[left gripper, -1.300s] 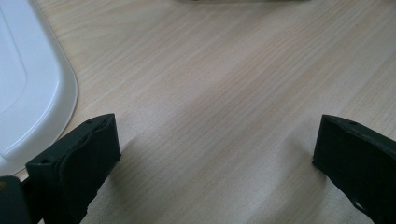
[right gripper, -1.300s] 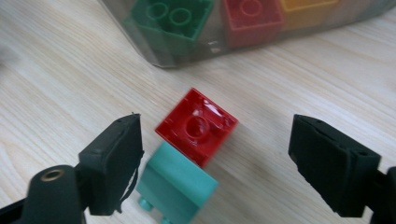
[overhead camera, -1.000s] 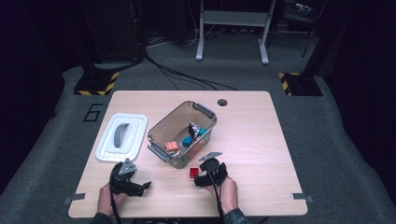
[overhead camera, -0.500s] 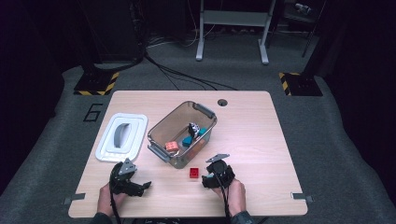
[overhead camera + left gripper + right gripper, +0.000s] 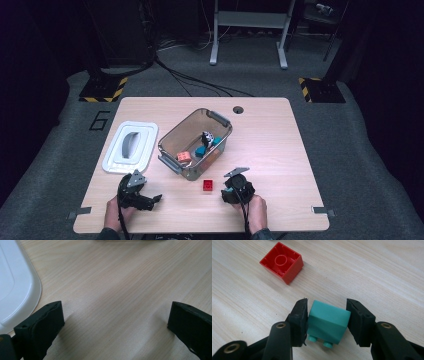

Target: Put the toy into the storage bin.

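Observation:
My right gripper (image 5: 327, 320) is shut on a teal brick (image 5: 329, 317), one jaw pressed to each side, its studs facing down toward the camera, just above the wooden table. A red brick (image 5: 282, 262) lies upside down on the table ahead and to the left of it. In the high view that red brick (image 5: 208, 185) sits just left of the right gripper (image 5: 226, 192). My left gripper (image 5: 116, 320) is open over bare wood with nothing between its jaws. From above, the left gripper (image 5: 153, 199) is at the table's front left.
A clear plastic bin (image 5: 172, 137) stands mid-table and holds an orange brick (image 5: 183, 156) and other small pieces. A white lid (image 5: 131, 146) lies left of it, and its rounded corner (image 5: 15, 290) sits beside my left jaw. The table's front edge is close to both hands.
My right gripper has drawn a little to the right, away from the red brick, which stays put on the table. The left gripper has not moved.

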Tool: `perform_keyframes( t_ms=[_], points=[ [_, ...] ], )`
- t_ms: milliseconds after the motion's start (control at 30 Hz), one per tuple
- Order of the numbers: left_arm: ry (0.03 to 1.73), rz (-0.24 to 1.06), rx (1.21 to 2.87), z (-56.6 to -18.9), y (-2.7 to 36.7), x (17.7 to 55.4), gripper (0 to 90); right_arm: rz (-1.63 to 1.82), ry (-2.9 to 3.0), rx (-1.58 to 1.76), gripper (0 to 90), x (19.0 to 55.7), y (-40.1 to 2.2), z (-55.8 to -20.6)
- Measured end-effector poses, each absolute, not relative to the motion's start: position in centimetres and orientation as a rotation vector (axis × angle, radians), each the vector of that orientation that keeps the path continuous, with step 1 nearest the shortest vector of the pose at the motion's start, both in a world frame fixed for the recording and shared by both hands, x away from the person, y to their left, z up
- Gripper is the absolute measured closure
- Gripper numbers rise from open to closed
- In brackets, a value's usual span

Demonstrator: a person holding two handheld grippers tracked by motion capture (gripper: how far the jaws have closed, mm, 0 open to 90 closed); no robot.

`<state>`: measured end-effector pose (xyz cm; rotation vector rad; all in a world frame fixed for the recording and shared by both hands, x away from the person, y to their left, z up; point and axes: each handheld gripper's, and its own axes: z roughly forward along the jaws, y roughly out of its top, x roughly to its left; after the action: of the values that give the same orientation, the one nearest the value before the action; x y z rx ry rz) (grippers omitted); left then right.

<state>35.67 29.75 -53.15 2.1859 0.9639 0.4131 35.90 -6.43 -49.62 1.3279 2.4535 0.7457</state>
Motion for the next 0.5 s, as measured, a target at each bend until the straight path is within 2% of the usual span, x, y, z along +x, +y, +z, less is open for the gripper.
perform_keyframes(
  t_ms=[500],
  points=[
    [0.963,0.413,2.186,-53.15,29.75,35.67,0.4,0.736,2.444,1.352,52.6,35.65,-7.0,-49.59]
  ],
)
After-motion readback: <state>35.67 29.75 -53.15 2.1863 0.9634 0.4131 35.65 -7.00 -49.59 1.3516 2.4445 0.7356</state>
